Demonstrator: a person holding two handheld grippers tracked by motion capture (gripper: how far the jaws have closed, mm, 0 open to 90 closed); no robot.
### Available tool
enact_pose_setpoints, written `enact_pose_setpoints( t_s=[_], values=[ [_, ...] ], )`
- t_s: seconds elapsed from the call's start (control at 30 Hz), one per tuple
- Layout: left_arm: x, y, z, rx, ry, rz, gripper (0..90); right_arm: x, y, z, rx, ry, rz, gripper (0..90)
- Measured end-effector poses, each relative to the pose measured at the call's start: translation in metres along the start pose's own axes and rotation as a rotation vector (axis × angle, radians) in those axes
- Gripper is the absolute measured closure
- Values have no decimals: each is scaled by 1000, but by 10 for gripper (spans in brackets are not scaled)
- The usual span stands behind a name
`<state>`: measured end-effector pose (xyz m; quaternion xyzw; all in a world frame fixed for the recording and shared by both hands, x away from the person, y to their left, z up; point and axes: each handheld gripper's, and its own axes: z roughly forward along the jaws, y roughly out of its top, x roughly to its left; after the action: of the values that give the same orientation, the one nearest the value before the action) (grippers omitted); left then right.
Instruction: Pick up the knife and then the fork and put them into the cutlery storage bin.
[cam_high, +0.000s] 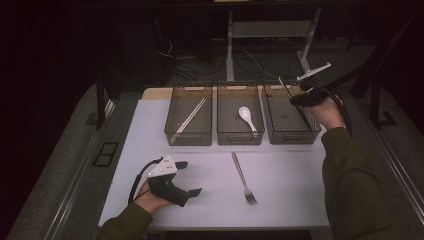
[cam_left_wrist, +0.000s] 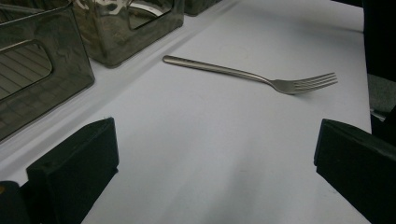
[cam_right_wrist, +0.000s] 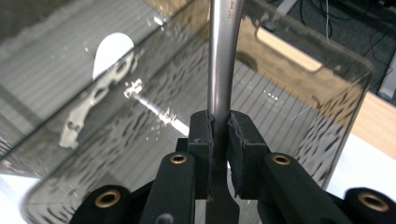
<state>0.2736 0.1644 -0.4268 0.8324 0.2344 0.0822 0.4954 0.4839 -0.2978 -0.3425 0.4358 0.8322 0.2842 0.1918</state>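
My right gripper (cam_high: 299, 97) hangs over the right grey bin (cam_high: 292, 136), shut on the handle of a slim metal utensil (cam_high: 283, 85). In the right gripper view its pads (cam_right_wrist: 201, 135) pinch the steel handle (cam_right_wrist: 219, 70), which points away over the bin (cam_right_wrist: 327, 56); the utensil's working end is hidden. A metal fork (cam_high: 243, 177) lies on the white mat, tines toward the front edge. My left gripper (cam_high: 191, 177) rests at the front left, open and with nothing in it. In the left gripper view the fork (cam_left_wrist: 252, 74) lies ahead of the gripper (cam_left_wrist: 215, 154), beyond its wide-apart jaws.
Three grey bins stand in a row at the back of the white mat (cam_high: 290, 200). The left bin (cam_high: 188, 137) holds chopsticks (cam_high: 191, 116). The middle bin (cam_high: 240, 137) holds a white spoon (cam_high: 246, 116). Dark floor, table legs and cables lie beyond.
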Motion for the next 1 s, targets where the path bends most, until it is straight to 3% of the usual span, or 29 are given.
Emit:
enact_pose_setpoints(
  t_s=[0.3, 0.57, 0.8, 1.0],
  values=[
    [-1, 0, 0, 0, -1, 1, 0, 2, -12, 20, 57, -10, 4, 792],
    [-1, 0, 0, -3, -4, 2, 0, 8, -16, 35, 65, -2, 38, 732],
    [-1, 0, 0, -4, -2, 3, 0, 11, -16, 24, 6, 20, 67, 594],
    [-1, 0, 0, -3, -1, 0, 0, 24, -20, 12, -35, 108, 97, 512]
  ],
)
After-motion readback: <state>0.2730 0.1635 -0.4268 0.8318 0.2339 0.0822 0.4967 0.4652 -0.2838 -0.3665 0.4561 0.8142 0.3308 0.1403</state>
